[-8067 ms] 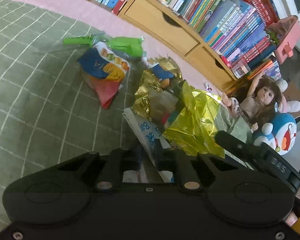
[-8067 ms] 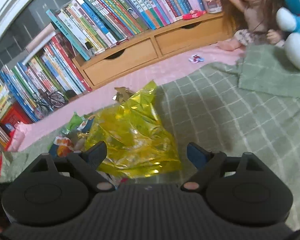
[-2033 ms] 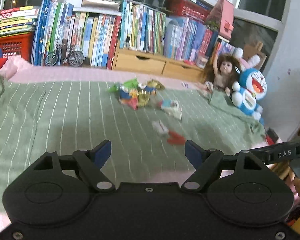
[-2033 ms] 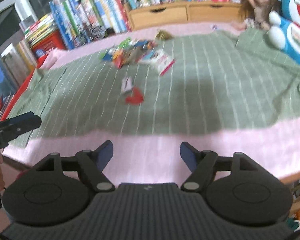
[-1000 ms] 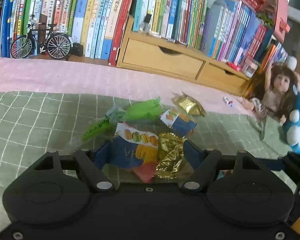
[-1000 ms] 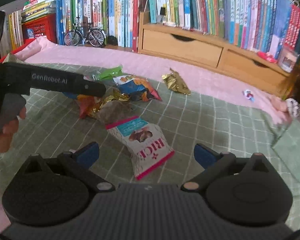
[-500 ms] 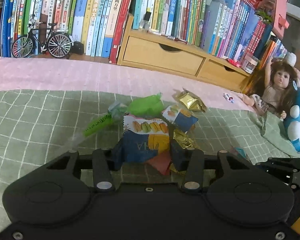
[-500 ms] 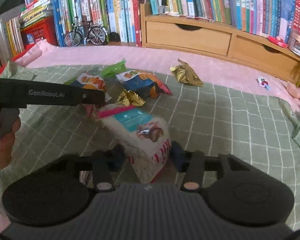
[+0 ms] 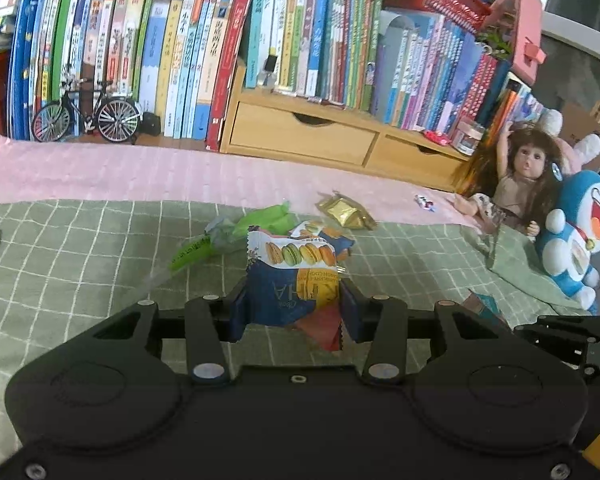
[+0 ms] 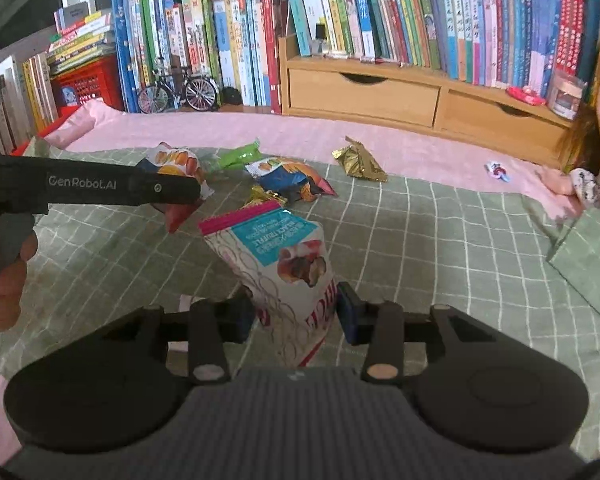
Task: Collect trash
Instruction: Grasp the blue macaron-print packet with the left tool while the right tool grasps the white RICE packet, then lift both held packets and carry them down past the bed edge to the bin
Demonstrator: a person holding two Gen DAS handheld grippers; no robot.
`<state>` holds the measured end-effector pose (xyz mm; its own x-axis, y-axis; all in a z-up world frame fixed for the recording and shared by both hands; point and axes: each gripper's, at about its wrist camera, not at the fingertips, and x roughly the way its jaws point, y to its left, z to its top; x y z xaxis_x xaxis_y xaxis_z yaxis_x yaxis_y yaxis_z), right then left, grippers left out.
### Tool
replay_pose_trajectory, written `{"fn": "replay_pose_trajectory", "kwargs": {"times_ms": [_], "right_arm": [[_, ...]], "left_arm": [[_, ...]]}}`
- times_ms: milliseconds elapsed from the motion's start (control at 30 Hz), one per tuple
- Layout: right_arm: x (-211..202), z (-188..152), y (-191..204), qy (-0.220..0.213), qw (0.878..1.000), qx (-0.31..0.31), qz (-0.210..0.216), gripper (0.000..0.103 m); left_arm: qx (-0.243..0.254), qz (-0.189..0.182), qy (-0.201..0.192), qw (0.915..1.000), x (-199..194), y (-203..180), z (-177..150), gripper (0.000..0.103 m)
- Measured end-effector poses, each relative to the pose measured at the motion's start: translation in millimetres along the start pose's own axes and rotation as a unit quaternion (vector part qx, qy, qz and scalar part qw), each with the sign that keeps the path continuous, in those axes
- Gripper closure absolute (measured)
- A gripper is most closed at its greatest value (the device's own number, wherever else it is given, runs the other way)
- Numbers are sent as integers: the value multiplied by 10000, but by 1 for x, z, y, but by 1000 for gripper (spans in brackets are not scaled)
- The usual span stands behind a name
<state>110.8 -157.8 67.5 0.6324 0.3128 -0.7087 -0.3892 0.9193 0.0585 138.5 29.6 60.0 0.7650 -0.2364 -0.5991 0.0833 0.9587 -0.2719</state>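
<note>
My left gripper is shut on a blue and white macaron snack bag, held just above the green checked blanket. From the right wrist view the same left gripper reaches in from the left, with the macaron bag in its tip. My right gripper is shut on a white rice snack bag with a pink top, lifted upright. On the blanket lie a green wrapper, a blue snack bag, a small gold wrapper and a larger gold wrapper.
A small candy lies on the pink sheet. Behind it stand wooden drawers, rows of books and a toy bicycle. A doll and a blue plush toy sit at the right. A person's hand holds the left handle.
Both grippers were open over the bags a second ago. They have since shut on them and risen, lifting the macaron bag and the rice bag off the blanket.
</note>
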Motion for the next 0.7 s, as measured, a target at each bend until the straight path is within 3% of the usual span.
{"fn": "replay_pose_trajectory", "kwargs": {"times_ms": [300, 700], "right_arm": [[-44, -11, 16, -193, 9996, -185, 15, 56], [-95, -33, 43, -297, 9993, -220, 35, 56]], "left_arm": [[258, 42, -110, 9996, -48, -15, -10, 60], [591, 3, -56, 9982, -108, -31, -51, 63]]}}
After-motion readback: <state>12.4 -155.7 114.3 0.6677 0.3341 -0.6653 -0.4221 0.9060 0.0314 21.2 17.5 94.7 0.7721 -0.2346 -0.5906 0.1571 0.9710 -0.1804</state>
